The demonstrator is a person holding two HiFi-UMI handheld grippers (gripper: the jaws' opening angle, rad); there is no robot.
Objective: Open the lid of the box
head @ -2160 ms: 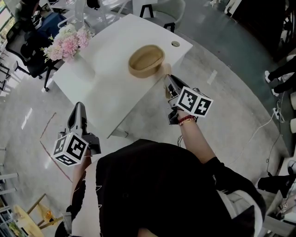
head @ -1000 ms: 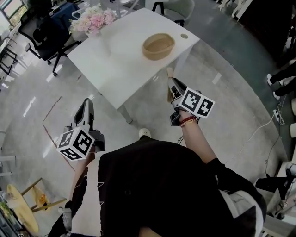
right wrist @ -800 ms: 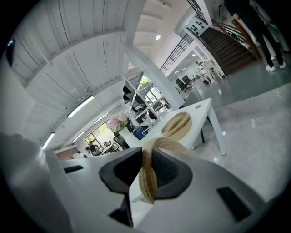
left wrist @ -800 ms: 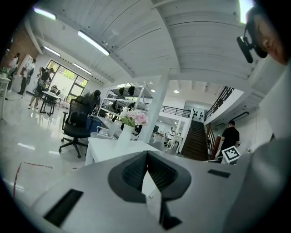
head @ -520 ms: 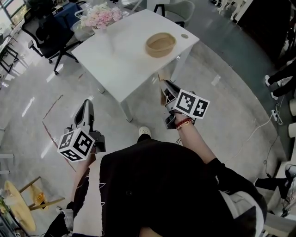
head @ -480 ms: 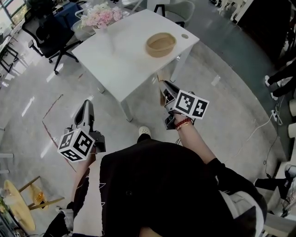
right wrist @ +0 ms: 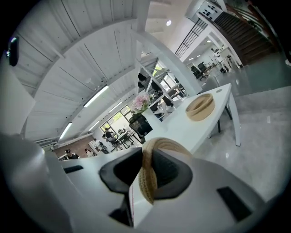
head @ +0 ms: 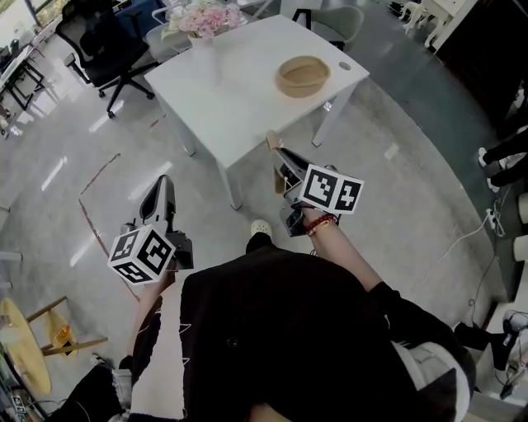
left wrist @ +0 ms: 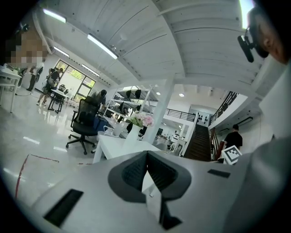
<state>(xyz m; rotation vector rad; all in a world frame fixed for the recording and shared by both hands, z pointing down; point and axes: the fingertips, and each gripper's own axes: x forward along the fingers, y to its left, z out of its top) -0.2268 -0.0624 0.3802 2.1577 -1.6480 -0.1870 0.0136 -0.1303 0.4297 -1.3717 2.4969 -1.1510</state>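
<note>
The round woven box (head: 302,76) stands without a lid near the far right corner of the white table (head: 231,91); the right gripper view shows the box (right wrist: 200,106) too. My right gripper (head: 276,153) hangs over the floor in front of the table, shut on the box's woven lid (head: 271,141). In the right gripper view the lid (right wrist: 148,179) is pinched edge-on between the jaws. My left gripper (head: 167,185) is held low at the left over the floor, shut with nothing in it, its dark pads (left wrist: 136,172) meeting.
A vase of pink flowers (head: 202,18) stands at the table's far left corner. A black office chair (head: 103,37) is behind the table and a white chair (head: 330,21) at its far side. A wooden stool (head: 21,346) sits bottom left. Cables (head: 466,235) lie at right.
The table and the box have drawn further away and up in the head view. The right gripper, still holding the lid, has shifted left; the left gripper has hardly moved.
</note>
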